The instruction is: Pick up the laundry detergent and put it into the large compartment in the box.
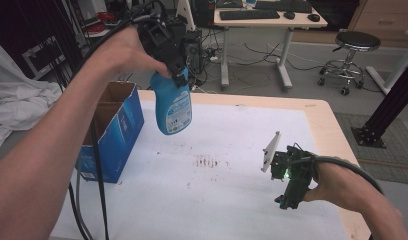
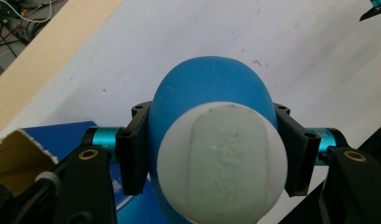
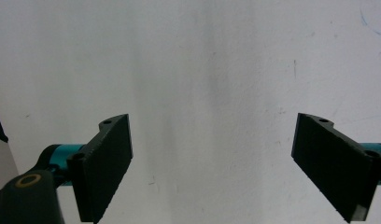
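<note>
Nearest the camera in the high view, the person's right hand rests low over the white table cover [image 1: 232,200], at the near right of the table, holding the right gripper [image 1: 287,192]. In the right gripper view its two black pads [image 3: 107,163] stand spread wide apart with nothing between them, just bare white surface below.

Farther off and to the left, the left gripper [image 1: 178,75] is raised well above the table, pointing down, with a blue bottle [image 1: 173,106] hanging from it in the air. The left gripper view looks straight down on the bottle's white cap [image 2: 223,163]; the black pads [image 2: 135,151] press against the blue shoulders on either side just below that cap, pinching the bottle firmly.

Just left of the hanging bottle, at the table's left edge, sits an open blue cardboard box [image 1: 114,130], its flaps up. Faint reddish stains [image 1: 207,161] mark the cover near the middle of the table (possibly what the bottle is meant for).

To carry this well, the grip should probably stay tight and even near the neck, with the bottle kept upright so its weight does not swing or slip through the pads. The free right gripper looks ready to steady or take the bottle's lower body if needed.

Beyond the table are a desk [image 1: 264,20] and a stool [image 1: 354,42].
</note>
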A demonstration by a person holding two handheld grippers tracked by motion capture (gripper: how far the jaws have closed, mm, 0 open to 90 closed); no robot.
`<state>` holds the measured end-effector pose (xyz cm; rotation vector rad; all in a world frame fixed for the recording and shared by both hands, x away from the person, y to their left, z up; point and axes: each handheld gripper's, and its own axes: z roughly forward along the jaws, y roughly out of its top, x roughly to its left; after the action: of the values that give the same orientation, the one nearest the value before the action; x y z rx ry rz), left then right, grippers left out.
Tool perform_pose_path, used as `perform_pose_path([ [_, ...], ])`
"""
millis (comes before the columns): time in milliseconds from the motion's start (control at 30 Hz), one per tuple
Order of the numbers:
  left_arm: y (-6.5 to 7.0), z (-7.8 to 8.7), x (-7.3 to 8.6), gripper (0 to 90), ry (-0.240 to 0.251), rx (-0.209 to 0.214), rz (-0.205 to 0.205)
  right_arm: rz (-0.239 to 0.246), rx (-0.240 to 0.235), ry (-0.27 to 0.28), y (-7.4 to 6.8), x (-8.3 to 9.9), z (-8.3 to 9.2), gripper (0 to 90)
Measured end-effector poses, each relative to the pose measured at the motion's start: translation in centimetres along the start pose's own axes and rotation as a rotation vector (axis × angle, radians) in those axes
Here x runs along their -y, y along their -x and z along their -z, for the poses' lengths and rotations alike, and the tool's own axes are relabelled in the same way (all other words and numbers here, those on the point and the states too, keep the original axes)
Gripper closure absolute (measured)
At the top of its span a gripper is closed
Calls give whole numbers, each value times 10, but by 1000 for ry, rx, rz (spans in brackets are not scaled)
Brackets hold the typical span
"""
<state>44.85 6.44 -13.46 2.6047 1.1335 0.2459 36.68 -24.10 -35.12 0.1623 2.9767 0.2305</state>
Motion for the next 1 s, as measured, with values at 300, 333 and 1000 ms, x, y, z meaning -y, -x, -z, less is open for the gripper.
perform_pose_path([
  [300,-19,32,13,384,-5,-26,16,8,7,11,0,1,2,116],
  [333,-22,35,16,384,-12,-27,18,9,7,15,0,1,2,116],
  [1000,-72,83,74,384,12,-44,93,-2,6,9,-1,2,0,116],
])
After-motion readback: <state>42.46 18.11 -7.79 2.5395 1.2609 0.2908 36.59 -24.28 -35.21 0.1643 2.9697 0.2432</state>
